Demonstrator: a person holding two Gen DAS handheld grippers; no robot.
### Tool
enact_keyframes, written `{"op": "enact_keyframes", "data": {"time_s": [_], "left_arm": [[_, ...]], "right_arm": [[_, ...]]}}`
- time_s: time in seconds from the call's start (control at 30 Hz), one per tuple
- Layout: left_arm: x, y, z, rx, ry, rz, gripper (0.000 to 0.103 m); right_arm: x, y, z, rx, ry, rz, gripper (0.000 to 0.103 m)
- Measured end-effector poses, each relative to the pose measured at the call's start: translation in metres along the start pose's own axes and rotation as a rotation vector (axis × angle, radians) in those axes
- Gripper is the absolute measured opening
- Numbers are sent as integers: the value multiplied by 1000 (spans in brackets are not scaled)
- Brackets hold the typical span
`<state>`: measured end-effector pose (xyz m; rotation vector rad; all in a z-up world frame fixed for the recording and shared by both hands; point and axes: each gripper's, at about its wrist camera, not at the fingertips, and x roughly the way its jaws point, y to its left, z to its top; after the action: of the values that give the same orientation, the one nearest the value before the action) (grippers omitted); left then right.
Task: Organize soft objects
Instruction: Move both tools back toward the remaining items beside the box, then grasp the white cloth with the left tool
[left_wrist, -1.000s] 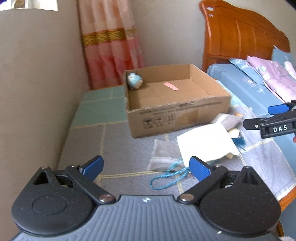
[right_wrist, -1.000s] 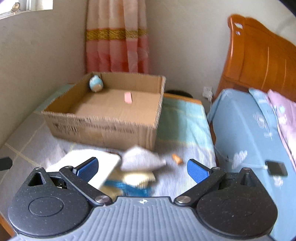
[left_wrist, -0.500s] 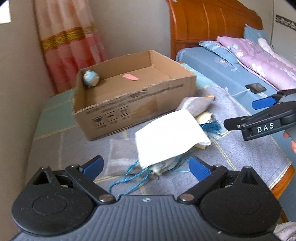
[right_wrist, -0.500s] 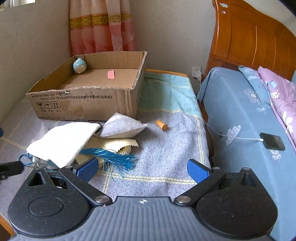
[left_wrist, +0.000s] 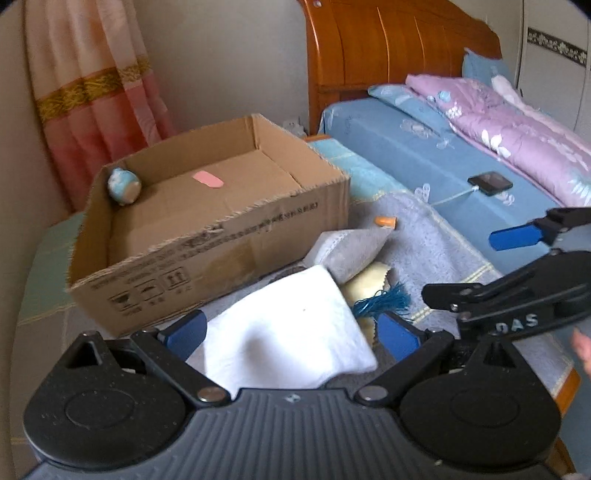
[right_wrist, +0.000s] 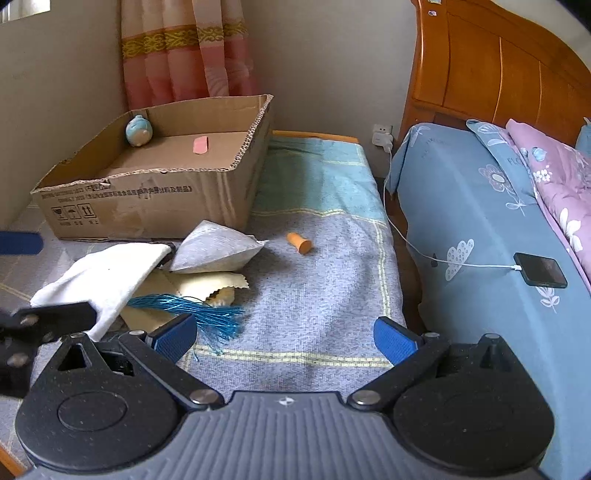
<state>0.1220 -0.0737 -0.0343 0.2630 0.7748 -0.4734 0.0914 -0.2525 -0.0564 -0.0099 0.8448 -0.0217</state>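
A big brown cardboard box (right_wrist: 155, 173) is seen on the far left of a blanket (right_wrist: 317, 280) with grey and green squares. The box is open at the top. A small round blue soft toy (right_wrist: 139, 131) is tucked into its far left corner, and a little pink piece (right_wrist: 200, 144) lies flat on its floor. Most of the floor is bare.

Just in front of the box, a heap of soft things is piled up. A white cloth (left_wrist: 284, 332) lies on top at the near left. A grey pouch (right_wrist: 218, 247) sits behind it, close to the box wall. A pale yellow cloth (right_wrist: 207, 282) with a zigzag edge is partly covered by both. A bright blue tassel (right_wrist: 199, 310) lies at the near edge of the heap. A small orange cone (right_wrist: 300, 242) lies alone to the right, on open blanket.

Plenty of bare blanket is left to the right of the heap. Past its right edge a blue bed (right_wrist: 480, 221) is seen, with a phone (right_wrist: 540, 269) on a white cable.

The left gripper (left_wrist: 291, 330) is held low over the white cloth, with its fingers spread wide; whether the cloth is touched cannot be told. The right gripper (right_wrist: 284, 336) is held over bare blanket near the tassel, fingers spread wide and nothing between them.
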Motion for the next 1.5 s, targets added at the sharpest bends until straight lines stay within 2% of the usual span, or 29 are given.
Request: {"op": "enact_keyframes", "data": {"time_s": [0.17, 0.37, 0.53, 0.9, 0.97, 1.03, 1.27, 1.33, 1.5], "left_arm": [[16, 0, -4, -3, 39, 36, 99], [20, 26, -15, -111, 83, 74, 99], [24, 42, -15, -196, 97, 33, 99], [33, 47, -6, -239, 86, -40, 95], [33, 48, -5, -244, 84, -42, 84], [34, 48, -5, -245, 92, -39, 66], [27, 48, -5, -254, 78, -34, 41], [25, 46, -4, -244, 70, -30, 28], [21, 42, -2, -220, 54, -18, 21]], "right_arm": [[2, -5, 0, 1, 9, -33, 103], [1, -7, 1, 4, 0, -2, 103], [3, 0, 2, -12, 0, 23, 103], [2, 5, 0, -23, 3, 42, 103], [3, 5, 1, -25, 4, 43, 103], [4, 5, 1, -24, 5, 46, 103], [7, 7, 0, -28, 10, 52, 103], [8, 7, 0, -29, 11, 52, 103], [8, 7, 0, -30, 13, 53, 103]]}}
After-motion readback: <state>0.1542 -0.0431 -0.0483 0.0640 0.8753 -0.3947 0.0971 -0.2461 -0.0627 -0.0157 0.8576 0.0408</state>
